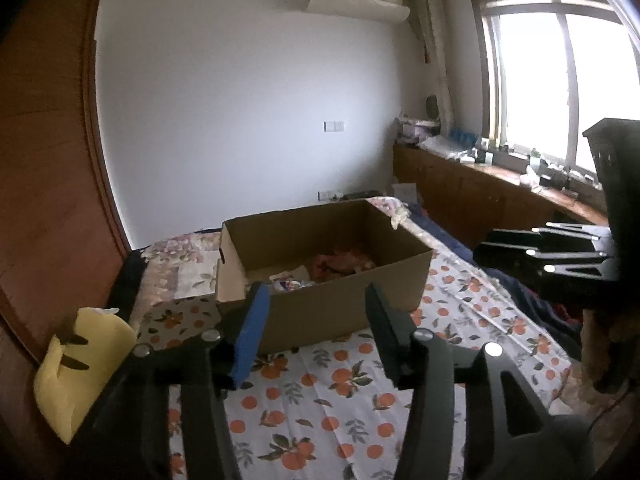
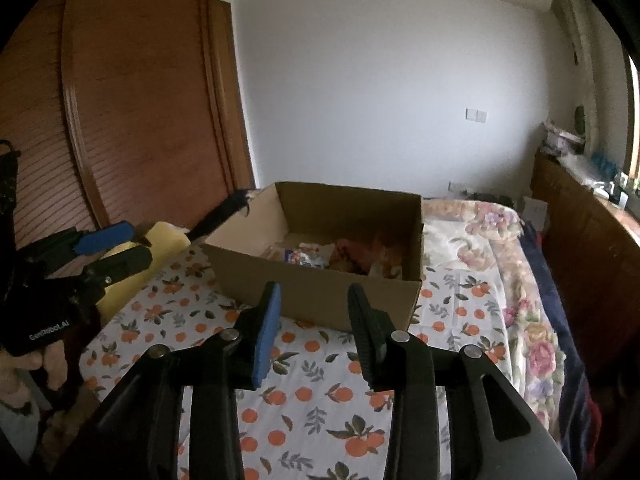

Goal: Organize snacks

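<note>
I am looking across a bed (image 1: 360,408) covered with a white sheet printed with oranges. An open cardboard box (image 1: 332,304) sits on that sheet, in the middle of the bed, just beyond both sets of fingertips. Inside it, on the box floor, lie the snacks (image 2: 344,258): a small white and blue packet on the left and reddish-orange wrappers to its right. I cannot read any labels.

My left hand-held gripper (image 1: 316,324) hangs above the sheet on the near side of the box, its blue-padded finger and black finger spread apart with only the box wall showing between them; it holds nothing. My right hand-held gripper (image 2: 314,320) is also over the sheet just short of the box, fingers parted by a narrower gap and empty too. In the left wrist view it shows at the right edge, and in the right wrist view the left one shows at the far left, with fingers of a hand (image 2: 48,360) under its body.

A yellow cushion (image 1: 84,372) lies at the bed's left edge, beside a brown wooden wardrobe (image 2: 140,100). A floral quilt (image 2: 516,280) lies right of the box, and a cluttered wooden counter (image 1: 500,188) runs under the window (image 1: 560,80) on the far right.
</note>
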A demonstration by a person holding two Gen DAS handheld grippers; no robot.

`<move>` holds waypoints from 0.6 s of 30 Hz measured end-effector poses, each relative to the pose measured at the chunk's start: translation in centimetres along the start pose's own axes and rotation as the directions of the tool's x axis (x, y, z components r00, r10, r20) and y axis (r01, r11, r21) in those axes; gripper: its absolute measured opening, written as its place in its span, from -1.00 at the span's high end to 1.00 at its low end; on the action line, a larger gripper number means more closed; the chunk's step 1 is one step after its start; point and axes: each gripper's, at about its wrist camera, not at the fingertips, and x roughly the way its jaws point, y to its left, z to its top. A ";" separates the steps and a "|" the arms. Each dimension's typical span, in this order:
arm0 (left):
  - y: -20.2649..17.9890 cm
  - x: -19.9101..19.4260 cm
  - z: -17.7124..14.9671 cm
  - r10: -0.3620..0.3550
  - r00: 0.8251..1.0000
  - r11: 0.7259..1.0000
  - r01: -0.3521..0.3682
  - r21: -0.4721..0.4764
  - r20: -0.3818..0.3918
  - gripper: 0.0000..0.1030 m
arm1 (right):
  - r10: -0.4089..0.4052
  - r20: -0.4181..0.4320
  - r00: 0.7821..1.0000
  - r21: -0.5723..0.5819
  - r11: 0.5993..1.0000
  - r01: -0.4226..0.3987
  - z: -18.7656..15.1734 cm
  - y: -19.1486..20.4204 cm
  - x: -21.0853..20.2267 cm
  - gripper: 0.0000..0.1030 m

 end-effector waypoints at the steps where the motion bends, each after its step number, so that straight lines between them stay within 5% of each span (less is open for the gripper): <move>1: -0.2 -0.4 -0.2 0.007 1.000 1.000 -0.007 -0.003 0.004 -0.03 | -0.001 0.006 1.000 0.004 1.000 0.001 -0.2 0.1 -0.4 0.29; 4: -0.6 -1.5 -0.8 0.014 1.000 1.000 -0.013 -0.013 0.027 -0.31 | -0.004 0.025 1.000 0.012 1.000 0.004 -0.8 0.4 -1.6 0.07; 7: -1.2 -2.5 -1.2 0.003 0.999 1.000 -0.003 -0.013 0.049 -0.37 | -0.011 0.045 0.999 0.023 1.000 0.010 -1.5 0.5 -2.7 -0.16; 9: -1.7 -2.8 -1.5 -0.010 0.999 1.000 0.010 -0.002 0.046 -0.49 | -0.009 0.064 0.998 0.041 0.999 0.007 -1.8 0.4 -3.4 -0.60; 11: -2.2 -3.2 -1.8 0.006 0.999 1.000 -0.006 0.001 0.053 -0.56 | -0.008 0.077 0.997 0.047 0.999 0.004 -2.1 0.3 -4.0 -0.77; 18: -2.6 -5.0 -2.7 0.003 0.994 0.998 0.003 -0.056 0.113 -0.59 | -0.045 0.080 0.996 0.034 0.999 0.042 -3.2 0.8 -5.1 -0.85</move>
